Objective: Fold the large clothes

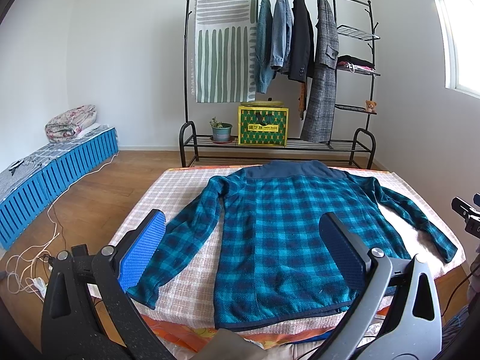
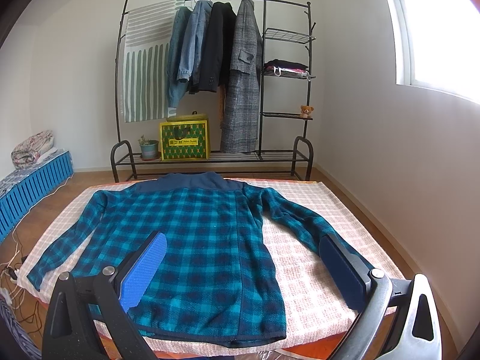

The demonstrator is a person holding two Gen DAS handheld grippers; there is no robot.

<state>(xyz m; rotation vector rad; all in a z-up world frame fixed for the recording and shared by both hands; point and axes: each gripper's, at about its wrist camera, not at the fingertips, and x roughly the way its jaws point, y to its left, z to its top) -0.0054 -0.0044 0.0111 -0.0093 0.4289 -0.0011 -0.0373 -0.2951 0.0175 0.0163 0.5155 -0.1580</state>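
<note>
A teal and navy plaid fleece jacket (image 1: 285, 228) (image 2: 192, 246) lies flat, back side up, on a checked pink cloth over the table (image 1: 186, 288) (image 2: 303, 258). Its collar points away from me and both sleeves are spread outward. My left gripper (image 1: 243, 240) hovers open above the hem and left sleeve, blue pads wide apart, holding nothing. My right gripper (image 2: 246, 258) also stands open over the hem's right part, empty. A bit of the right gripper (image 1: 468, 219) shows at the right edge of the left wrist view.
A black clothes rack (image 1: 279, 69) (image 2: 210, 90) with hanging coats, a yellow-green box (image 1: 263, 126) and a potted plant (image 1: 221, 130) stands behind the table. A blue slatted bench (image 1: 57, 174) with a folded quilt runs along the left wall. Cables (image 1: 30, 264) lie on the wooden floor at left.
</note>
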